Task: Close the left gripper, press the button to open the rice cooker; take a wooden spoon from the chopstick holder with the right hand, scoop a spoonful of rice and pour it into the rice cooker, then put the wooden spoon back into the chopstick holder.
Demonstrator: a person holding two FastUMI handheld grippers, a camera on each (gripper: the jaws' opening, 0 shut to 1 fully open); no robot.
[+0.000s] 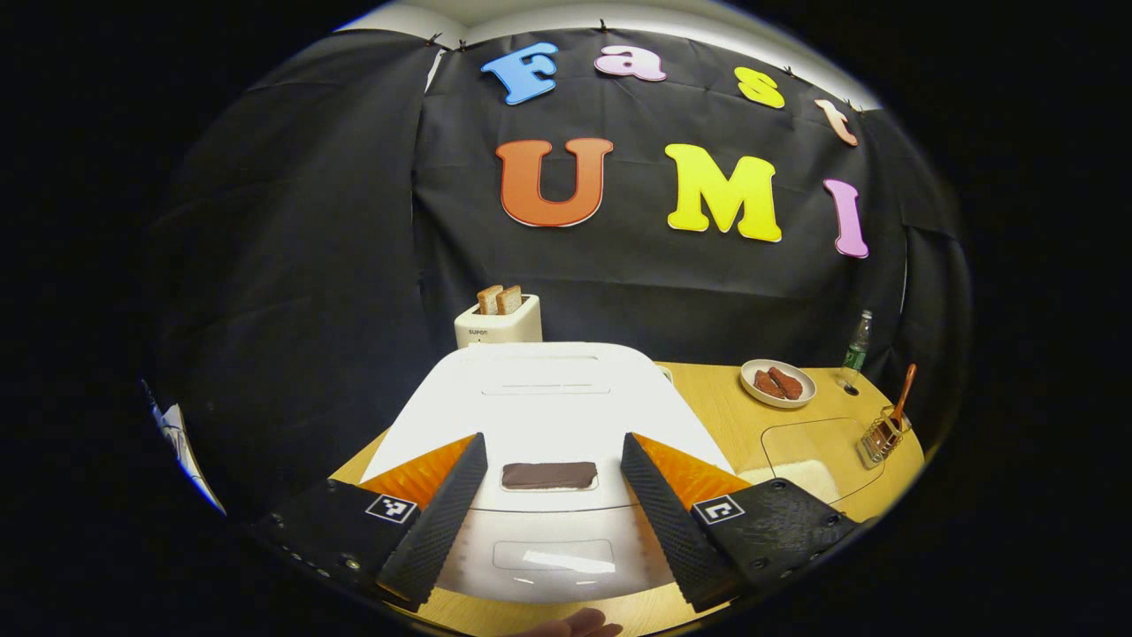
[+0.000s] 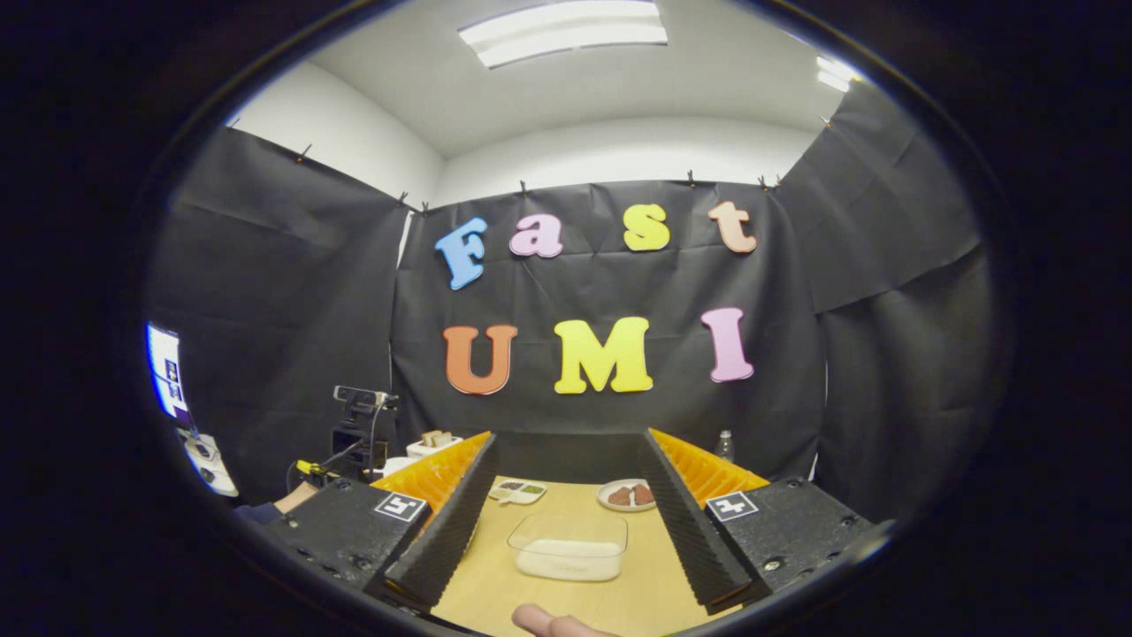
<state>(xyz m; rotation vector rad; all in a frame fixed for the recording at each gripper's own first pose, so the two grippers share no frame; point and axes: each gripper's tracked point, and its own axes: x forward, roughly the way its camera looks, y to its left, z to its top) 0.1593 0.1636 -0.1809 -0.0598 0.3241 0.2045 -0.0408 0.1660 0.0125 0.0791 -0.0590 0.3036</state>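
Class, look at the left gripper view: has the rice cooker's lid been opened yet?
No. The rice cooker lies with its white lid flat and shut, and the left gripper hangs open above the dark button.

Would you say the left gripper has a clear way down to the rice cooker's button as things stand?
Probably yes. The left gripper hangs open above the closed rice cooker, with the dark button between its fingers and nothing over it. It isn't yet closed for pressing.

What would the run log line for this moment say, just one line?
stage: start | left gripper: open, over rice cooker button | lid: closed | right gripper: open, empty | wooden spoon: in chopstick holder
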